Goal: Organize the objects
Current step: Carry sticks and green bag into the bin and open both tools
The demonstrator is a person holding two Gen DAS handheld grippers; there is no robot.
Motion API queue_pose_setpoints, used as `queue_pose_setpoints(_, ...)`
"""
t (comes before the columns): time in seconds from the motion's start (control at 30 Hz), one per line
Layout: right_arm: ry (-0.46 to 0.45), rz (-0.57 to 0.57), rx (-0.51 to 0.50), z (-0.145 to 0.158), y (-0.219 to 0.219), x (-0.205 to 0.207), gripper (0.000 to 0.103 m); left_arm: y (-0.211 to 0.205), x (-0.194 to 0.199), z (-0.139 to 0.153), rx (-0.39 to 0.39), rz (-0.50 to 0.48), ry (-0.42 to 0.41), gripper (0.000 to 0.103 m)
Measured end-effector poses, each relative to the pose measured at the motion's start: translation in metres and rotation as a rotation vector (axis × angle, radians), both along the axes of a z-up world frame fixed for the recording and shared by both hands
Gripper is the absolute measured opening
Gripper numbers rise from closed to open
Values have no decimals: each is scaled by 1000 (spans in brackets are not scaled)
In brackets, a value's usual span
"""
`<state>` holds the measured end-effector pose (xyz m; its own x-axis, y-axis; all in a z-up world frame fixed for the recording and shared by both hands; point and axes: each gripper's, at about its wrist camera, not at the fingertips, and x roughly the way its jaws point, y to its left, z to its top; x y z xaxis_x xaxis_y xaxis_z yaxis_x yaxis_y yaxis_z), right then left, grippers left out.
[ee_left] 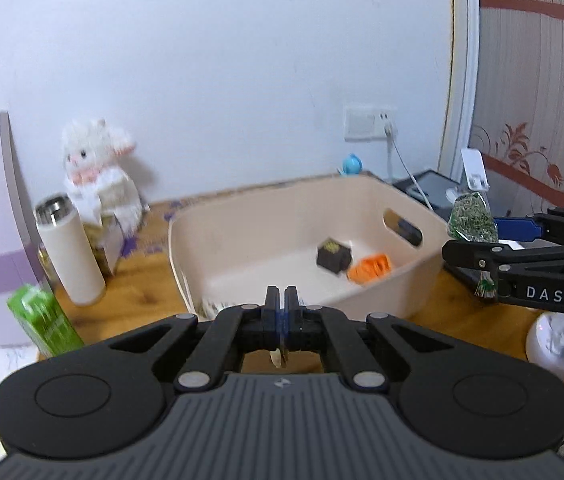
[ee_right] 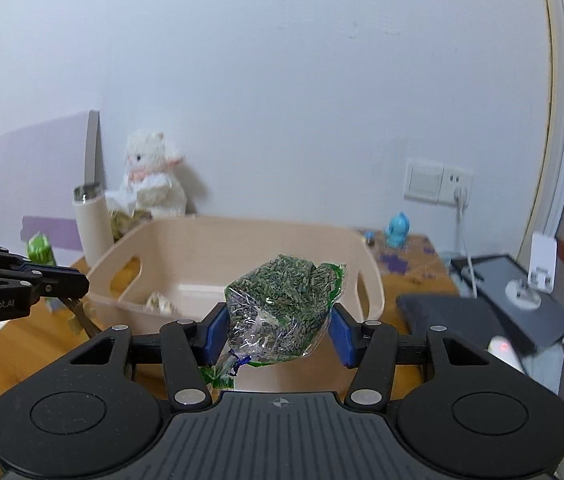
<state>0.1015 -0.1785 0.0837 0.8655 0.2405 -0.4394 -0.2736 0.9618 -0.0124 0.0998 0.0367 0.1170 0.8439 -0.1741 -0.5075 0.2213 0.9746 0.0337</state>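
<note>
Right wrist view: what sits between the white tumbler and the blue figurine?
The beige bin lies between the tumbler and the blue figurine, seen in the right wrist view.

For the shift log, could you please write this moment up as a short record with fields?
right gripper: shut on bag of green pellets, held short of the bin
left gripper: shut on a small object, too hidden to name
beige bin: holds dark cube and orange item
left of bin: white flask, plush toy

Both wrist views look forward over the desk (ee_left: pixel 142 300) toward the back wall, close above its front edge; both share the beige bin (ee_left: pixel 361 200) and plush rabbit (ee_right: pixel 154 176).
</note>
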Motion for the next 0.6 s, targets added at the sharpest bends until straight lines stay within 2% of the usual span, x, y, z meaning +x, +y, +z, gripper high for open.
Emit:
queue_pose_setpoints(0.23,-51,-29,17,15,4,31,50,-10,32,21,12,85,-69,2)
queue_pose_setpoints(0.4,-41,-52,15,9,9,56,50,-18,69,15,-2,113,-47,2)
queue_pose_setpoints(0.6,26,-84,30,-11,8,84,50,-35,112,-18,9,130,46,2)
